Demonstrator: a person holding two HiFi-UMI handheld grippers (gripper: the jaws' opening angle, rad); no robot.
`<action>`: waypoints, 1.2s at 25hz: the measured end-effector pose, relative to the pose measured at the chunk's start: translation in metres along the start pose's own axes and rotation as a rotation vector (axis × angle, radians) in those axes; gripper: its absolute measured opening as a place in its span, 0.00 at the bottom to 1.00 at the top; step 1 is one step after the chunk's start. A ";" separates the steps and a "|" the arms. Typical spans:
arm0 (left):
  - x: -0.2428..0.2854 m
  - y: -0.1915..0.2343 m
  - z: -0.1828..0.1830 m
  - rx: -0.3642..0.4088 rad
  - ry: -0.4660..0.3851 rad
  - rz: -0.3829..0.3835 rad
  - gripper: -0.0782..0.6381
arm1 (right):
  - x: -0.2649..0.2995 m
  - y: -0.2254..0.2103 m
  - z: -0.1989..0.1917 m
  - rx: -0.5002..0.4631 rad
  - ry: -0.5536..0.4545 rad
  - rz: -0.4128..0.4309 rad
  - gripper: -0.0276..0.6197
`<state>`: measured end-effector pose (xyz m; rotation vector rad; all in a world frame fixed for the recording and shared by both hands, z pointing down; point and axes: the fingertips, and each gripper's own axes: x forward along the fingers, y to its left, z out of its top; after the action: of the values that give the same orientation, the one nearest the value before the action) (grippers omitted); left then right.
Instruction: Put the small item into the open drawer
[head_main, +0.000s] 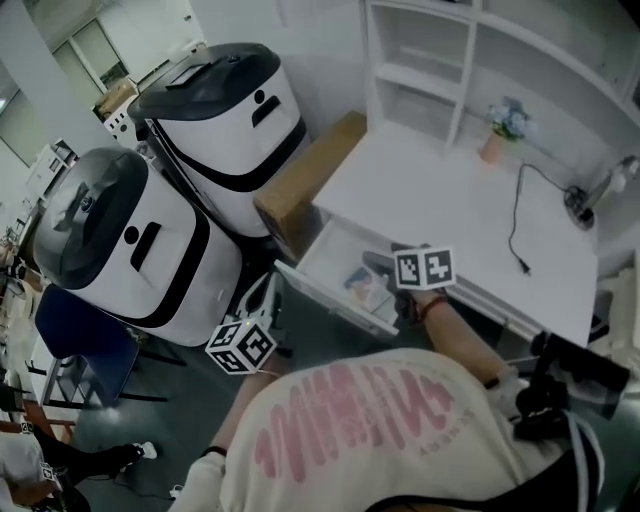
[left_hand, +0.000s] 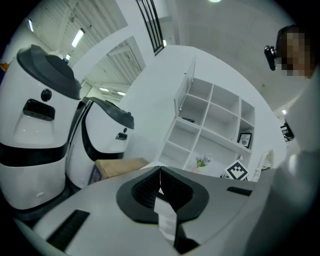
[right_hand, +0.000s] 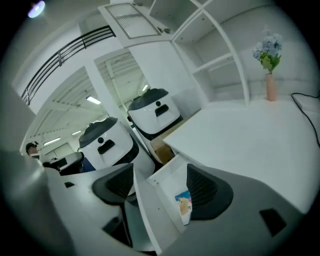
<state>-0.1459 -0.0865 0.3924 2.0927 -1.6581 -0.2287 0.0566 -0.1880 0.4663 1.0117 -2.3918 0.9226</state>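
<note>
The desk (head_main: 440, 190) and the drawer (head_main: 333, 252) have a smooth, matt white surface, like painted board. The robots (head_main: 235, 120) have glossy white plastic shells with dark grey, less shiny lids. The box (head_main: 305, 175) is brown matt cardboard. The right gripper (right_hand: 160, 174) is matt grey plastic, and its pads (right_hand: 202, 187) are black with fine ribs. The shirt (head_main: 380, 430) is soft cloth.

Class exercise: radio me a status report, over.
Left gripper shut, held low. Right gripper open above drawer. Packet lying inside drawer. Nothing in the way.
</note>
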 end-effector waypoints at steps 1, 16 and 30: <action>-0.003 -0.005 0.003 0.005 -0.005 -0.016 0.15 | -0.008 0.006 0.005 -0.005 -0.030 0.004 0.57; -0.111 -0.026 -0.005 0.014 -0.017 -0.079 0.15 | -0.127 0.106 0.004 -0.020 -0.400 0.054 0.15; -0.180 -0.052 -0.011 0.039 -0.024 -0.170 0.15 | -0.186 0.145 -0.082 -0.071 -0.400 -0.092 0.09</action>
<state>-0.1425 0.0969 0.3515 2.2712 -1.5097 -0.2784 0.0804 0.0357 0.3587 1.3733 -2.6455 0.6450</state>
